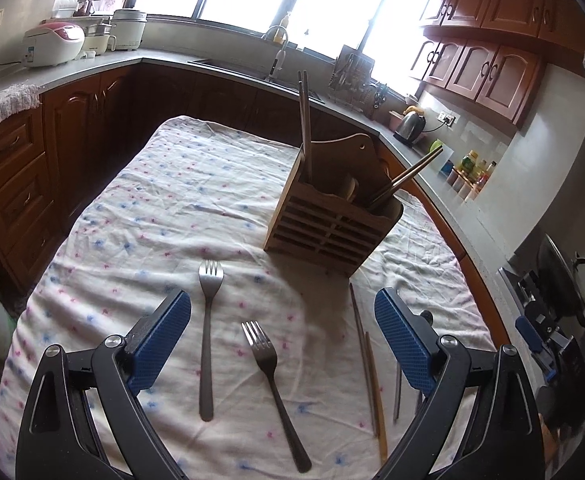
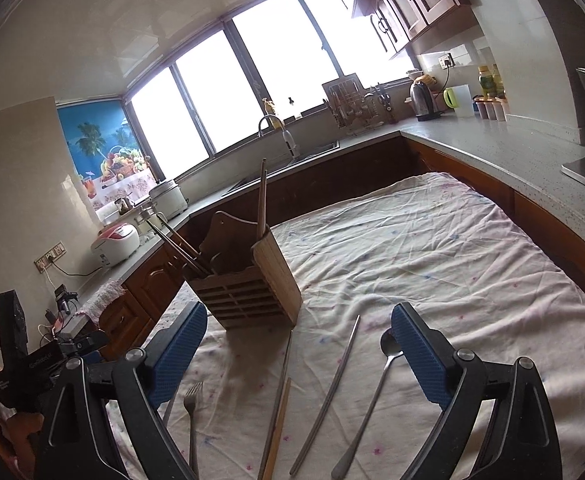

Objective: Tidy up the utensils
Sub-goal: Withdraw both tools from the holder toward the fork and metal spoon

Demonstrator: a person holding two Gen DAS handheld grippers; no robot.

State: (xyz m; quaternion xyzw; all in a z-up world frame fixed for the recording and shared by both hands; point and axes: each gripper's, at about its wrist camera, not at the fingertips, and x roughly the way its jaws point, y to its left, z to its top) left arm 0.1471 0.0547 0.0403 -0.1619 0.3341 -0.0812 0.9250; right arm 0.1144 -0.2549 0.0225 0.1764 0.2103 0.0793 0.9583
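A slatted wooden utensil holder [image 1: 330,226] [image 2: 248,294] stands on the cloth-covered table [image 1: 164,200], with chopsticks [image 1: 305,120] sticking up out of it. Two metal forks [image 1: 208,320] [image 1: 272,380] lie side by side between the fingers of my left gripper [image 1: 282,316], which is open above them. Loose chopsticks [image 1: 366,364] [image 2: 278,412] lie to the forks' right. In the right wrist view a metal chopstick [image 2: 332,392] and a spoon [image 2: 374,392] lie ahead of my right gripper [image 2: 298,340], open and empty. One fork [image 2: 192,408] shows by its left finger.
Wooden cabinets and a grey counter [image 1: 92,68] ring the table. A sink with a tap [image 2: 288,140], a rice cooker [image 1: 52,44], a kettle [image 1: 410,124] and a dish rack [image 2: 348,108] stand on the counter. The other hand-held gripper [image 1: 552,340] shows at the right edge.
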